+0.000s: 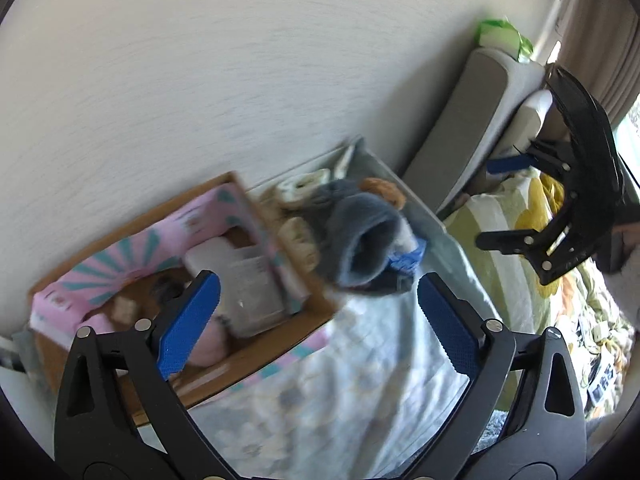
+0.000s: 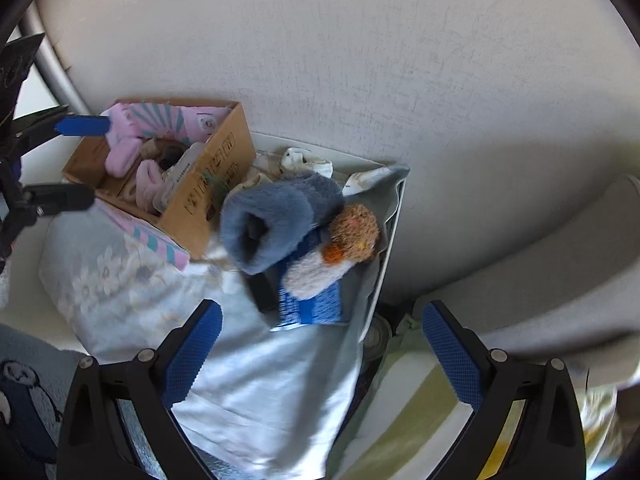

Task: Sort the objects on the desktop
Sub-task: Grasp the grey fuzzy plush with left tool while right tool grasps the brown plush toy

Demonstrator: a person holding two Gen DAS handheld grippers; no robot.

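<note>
Left tongs (image 1: 318,300): I see them spread, empty, over the cardboard box (image 1: 224,332).
Right tongs (image 2: 322,348): released, empty.
Blue fuzzy slipper (image 2: 268,224): ahead of both, beside the box.

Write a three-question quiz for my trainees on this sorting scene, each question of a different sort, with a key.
1. True or false: the right tool is shut on the blue fuzzy slipper.
2. Multiple choice: where do the pink fuzzy items lie? A) inside the cardboard box; B) on the striped bedding; C) between the fingers of the left tool.
3. Fill in: the orange and white plush toy lies on a flat blue ____.

Key
1. False: both tools are open and hold nothing.
2. A.
3. Packet; its print is too blurred to read.
</note>
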